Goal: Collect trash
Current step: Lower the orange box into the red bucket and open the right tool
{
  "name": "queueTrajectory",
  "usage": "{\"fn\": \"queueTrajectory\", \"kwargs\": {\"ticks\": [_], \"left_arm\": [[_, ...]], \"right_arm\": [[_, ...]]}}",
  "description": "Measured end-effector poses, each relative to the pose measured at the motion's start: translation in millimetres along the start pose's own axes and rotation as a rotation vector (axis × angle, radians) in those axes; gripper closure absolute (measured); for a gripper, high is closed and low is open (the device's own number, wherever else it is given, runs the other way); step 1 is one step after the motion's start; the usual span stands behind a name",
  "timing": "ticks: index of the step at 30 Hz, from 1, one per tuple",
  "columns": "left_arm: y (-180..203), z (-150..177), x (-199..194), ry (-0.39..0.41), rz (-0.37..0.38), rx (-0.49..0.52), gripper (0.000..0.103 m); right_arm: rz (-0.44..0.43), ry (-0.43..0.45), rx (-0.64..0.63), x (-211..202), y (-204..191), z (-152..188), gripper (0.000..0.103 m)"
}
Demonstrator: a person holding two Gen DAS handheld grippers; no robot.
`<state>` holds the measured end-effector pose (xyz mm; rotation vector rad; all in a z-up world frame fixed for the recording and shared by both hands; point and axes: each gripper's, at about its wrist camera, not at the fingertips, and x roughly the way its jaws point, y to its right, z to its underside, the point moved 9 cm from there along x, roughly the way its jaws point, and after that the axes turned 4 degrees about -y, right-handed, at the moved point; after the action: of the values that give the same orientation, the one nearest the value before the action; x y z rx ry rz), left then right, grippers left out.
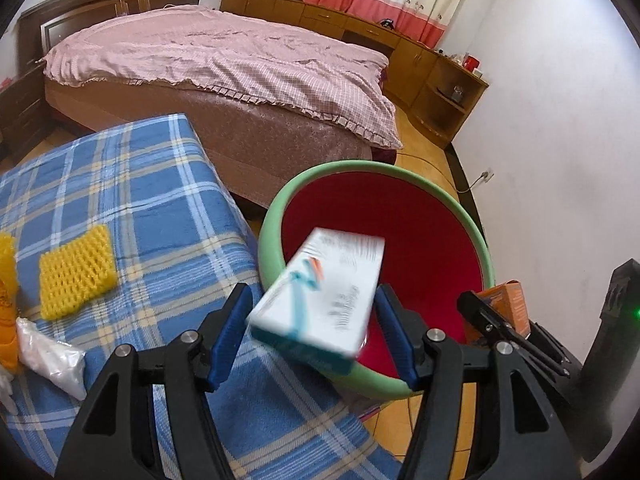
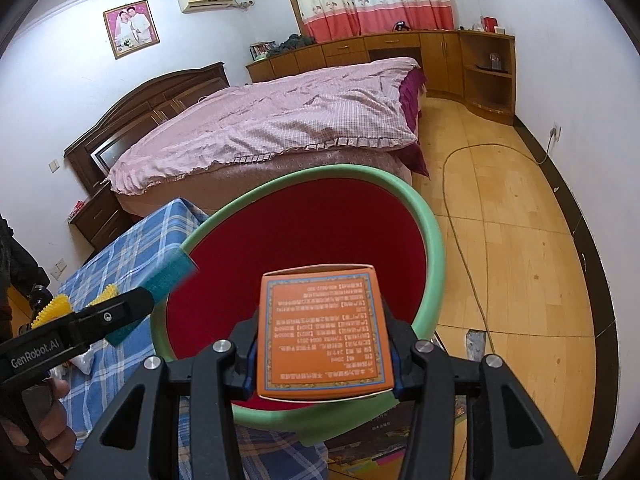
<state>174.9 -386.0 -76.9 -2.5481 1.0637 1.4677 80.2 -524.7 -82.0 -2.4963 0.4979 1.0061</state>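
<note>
Bedroom, blue plaid-covered worktop [image 1: 120, 208] beside green-rimmed red bin [image 1: 400, 216]. I'd centre both boxes over bin before release. My left gripper [image 1: 310, 332] fingers wide, blurred white-teal carton [image 1: 320, 292] loose between them, over rim. My right gripper [image 2: 320, 356] fingers clamp orange cardboard box [image 2: 324, 328] above bin.

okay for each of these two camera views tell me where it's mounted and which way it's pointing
Left wrist: rides the left gripper, facing the bin; its open fingers flank a blurred white box, and the right gripper shows with the orange box.
Right wrist: rides the right gripper, clamping the orange box above the bin; the left gripper shows.
Shared: bin, bed, plaid cover.
</note>
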Motion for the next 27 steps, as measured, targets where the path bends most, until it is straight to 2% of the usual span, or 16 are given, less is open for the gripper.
{"fn": "queueTrajectory", "kwargs": {"ticks": [2,5,12,17,22,27], "left_arm": [[2,-1,-1,0.004,0.002,0.008,0.040],[3,-1,-4,0.011,-0.004,0.011,0.040],[-2,-1,-15,0.023,-0.009,-0.002,0.040],[-10,0,-29,0.035,-0.023,-0.016,0.040],[-21,6,-50,0.045,-0.049,-0.029,0.040],[-36,10,-77,0.071,-0.086,-0.042,0.040]], "right_arm": [[-0.002,0.001,-0.002,1,0,-1,0.052],[-0.002,0.007,0.002,3,0,-3,0.044],[-0.009,0.016,0.005,-2,-1,-2,0.042],[-0.017,0.031,0.014,-12,-5,-3,0.039],[-0.025,0.039,0.017,-25,-14,-2,0.031],[-0.050,0.039,0.020,-37,-28,4,0.029]]}}
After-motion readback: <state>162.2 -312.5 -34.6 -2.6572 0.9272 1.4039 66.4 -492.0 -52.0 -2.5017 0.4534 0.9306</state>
